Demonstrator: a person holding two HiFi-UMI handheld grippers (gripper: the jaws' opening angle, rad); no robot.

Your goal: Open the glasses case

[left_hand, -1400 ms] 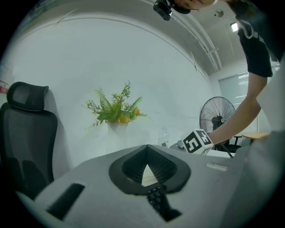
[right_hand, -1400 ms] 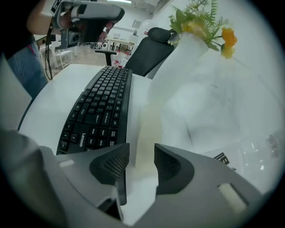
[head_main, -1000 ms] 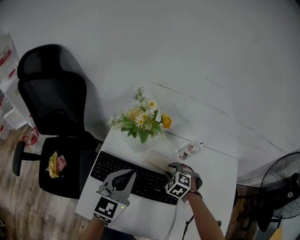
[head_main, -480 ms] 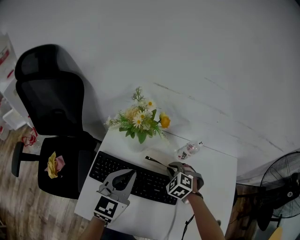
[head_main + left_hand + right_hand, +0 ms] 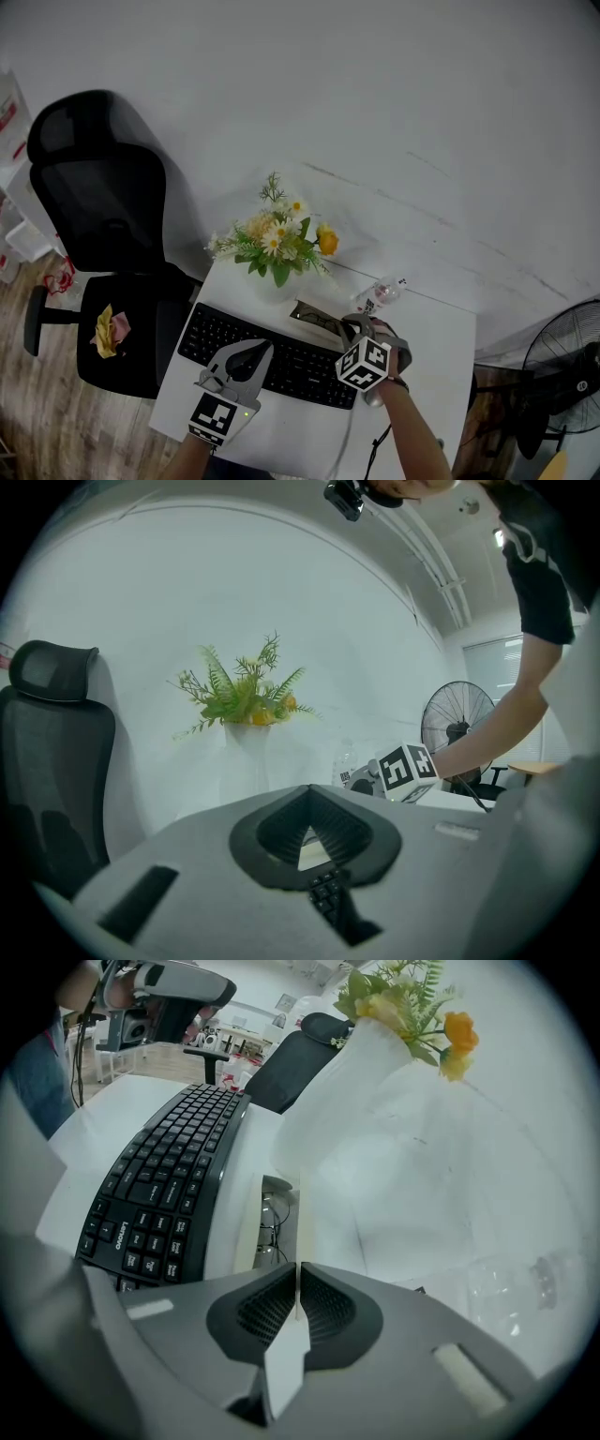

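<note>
Glasses case (image 5: 319,317) lies open on the white desk, just behind the black keyboard (image 5: 272,356) at about 11 o'clock from my right gripper (image 5: 359,326). A pair of glasses (image 5: 271,1216) shows inside it.

My right gripper's fingers (image 5: 262,1312) are drawn narrow, pinching the thin pale lid (image 5: 302,1241) by its edge and holding it upright. My left gripper (image 5: 251,349) sits over the near side of the keyboard, at 8 o'clock from the right one. Its fingers are closed tip to tip on nothing, well apart from the case.

The case already stands as the task wants it, so the risks lie in the hold.

- **Slipping lid:** the grip is on a thin edge only. If the lid slides out of the pads, I judge it would fall shut again.
- **Dragged base:** nothing steadies the base. A further pull on the lid could drag or tip the whole case and spill the glasses.
- **Crowded desk:** the vase of flowers (image 5: 277,248) stands at 11 o'clock from the case. The clear bottle (image 5: 380,295) lies at 2 o'clock from it. A sliding case or a wide swing of my right gripper could knock either one.
</note>
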